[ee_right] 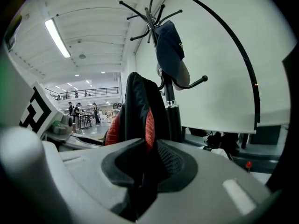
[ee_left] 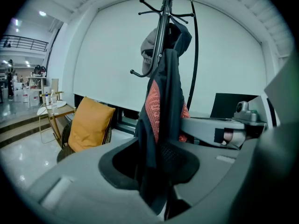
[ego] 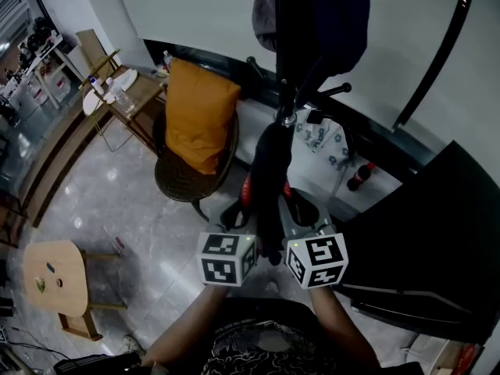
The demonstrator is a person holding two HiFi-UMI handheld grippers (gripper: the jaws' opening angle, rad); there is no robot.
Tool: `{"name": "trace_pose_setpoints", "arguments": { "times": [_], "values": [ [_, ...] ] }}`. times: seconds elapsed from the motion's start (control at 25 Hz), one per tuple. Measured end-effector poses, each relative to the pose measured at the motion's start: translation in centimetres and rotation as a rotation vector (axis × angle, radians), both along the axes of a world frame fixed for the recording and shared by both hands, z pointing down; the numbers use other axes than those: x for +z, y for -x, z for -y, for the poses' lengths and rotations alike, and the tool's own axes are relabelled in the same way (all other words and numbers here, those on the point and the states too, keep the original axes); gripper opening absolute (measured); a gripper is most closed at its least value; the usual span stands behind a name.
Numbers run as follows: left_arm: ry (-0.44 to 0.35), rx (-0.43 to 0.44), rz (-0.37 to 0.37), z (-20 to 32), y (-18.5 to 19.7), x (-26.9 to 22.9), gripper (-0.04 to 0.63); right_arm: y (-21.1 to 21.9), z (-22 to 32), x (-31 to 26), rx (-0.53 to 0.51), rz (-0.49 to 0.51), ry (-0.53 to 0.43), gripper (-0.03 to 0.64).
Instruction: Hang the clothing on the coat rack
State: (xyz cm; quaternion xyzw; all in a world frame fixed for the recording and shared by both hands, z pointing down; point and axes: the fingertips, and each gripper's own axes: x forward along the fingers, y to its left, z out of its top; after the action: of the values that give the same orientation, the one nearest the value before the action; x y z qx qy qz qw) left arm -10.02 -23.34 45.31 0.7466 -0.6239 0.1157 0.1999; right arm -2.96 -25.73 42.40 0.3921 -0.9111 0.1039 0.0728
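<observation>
**Mia:** When you look along the left gripper (ee_left: 156, 174), what are its jaws doing?

**Tom:** They are squeezed almost shut on the dark clothing with a red inside (ee_left: 163, 106). Only cloth is between them.

**Mia:** And the right gripper (ee_right: 142, 169)?

**Tom:** Its jaws pinch the same clothing, just as tight. The two grippers sit side by side, down low.

**Mia:** Where is the clothing?

**Tom:** It reaches from the jaws up along the tall black metal coat rack (ee_right: 152, 17), right against the pole. I cannot tell if it is on a hook.

**Mia:** What else is around?

**Tom:** A dark blue cap with a grey underside (ee_right: 169, 50) hangs on the rack, above the clothing. Left of the rack is a round brown woven chair (ego: 183, 182) with a big orange cushion (ego: 199, 116). A small pale wooden table (ego: 55, 276) stands well apart, on the shiny grey floor (ego: 133, 209).
</observation>
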Motion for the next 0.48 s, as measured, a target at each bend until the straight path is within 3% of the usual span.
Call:
{"name": "trace_pose_setpoints", "arguments": {
  "times": [0.48],
  "values": [
    [0.001,-0.036,0.014,-1.5,-0.2,-0.5,0.084,-0.7,-0.6,0.2,-0.017,0.034,0.017,0.063]
  ]
}}
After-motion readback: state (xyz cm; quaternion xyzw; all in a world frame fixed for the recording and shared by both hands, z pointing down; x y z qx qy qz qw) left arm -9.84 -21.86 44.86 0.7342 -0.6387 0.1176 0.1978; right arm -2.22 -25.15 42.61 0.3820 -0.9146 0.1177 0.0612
